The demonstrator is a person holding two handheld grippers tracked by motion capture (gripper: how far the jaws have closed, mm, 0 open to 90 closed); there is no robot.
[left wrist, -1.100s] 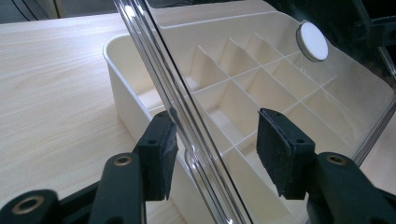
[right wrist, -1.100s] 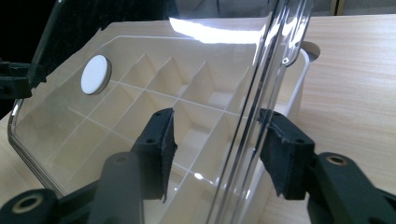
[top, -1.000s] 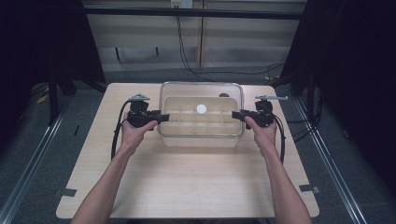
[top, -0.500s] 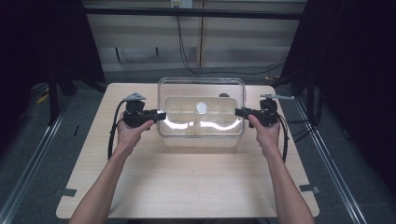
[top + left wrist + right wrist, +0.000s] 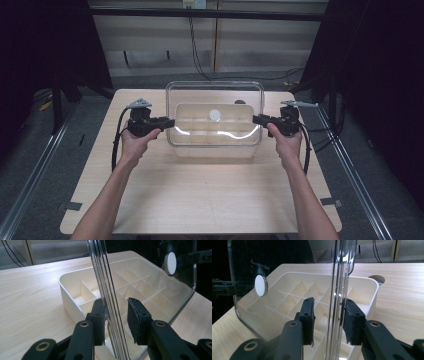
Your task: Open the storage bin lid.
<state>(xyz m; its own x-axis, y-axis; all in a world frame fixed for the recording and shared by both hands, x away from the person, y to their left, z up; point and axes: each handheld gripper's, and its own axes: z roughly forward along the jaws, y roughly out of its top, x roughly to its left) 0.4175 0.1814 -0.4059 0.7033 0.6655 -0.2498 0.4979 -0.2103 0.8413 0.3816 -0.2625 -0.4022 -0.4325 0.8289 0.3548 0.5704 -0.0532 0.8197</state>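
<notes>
Hovering above a cream divided box point(image 5: 214, 135), a clear plastic lid point(image 5: 215, 90) w/ a white round knob point(image 5: 215, 115) at its centre is held up off the box, carried from both short ends. The box sits on the far-centre part of a light wood table point(image 5: 200, 195); its inside is split into small rectangular compartments by thin walls.

Left gripper point(image 5: 167, 121): jaws set either side of the lid's left rim. In the left gripper view the rim point(image 5: 105, 290) runs up between the two black pads; one pad point(image 5: 100, 315) is against the plastic, the other sits just beside it w/ a slim gap, so a firm clamp can't be confirmed.

Right gripper point(image 5: 257, 119): same arrangement at the lid's right rim, pads on both sides of the edge, small gaps visible; can't tell if it's clamped.

A person's hands & bare forearms come in from the near edge. Cables trail from each gripper.
</notes>
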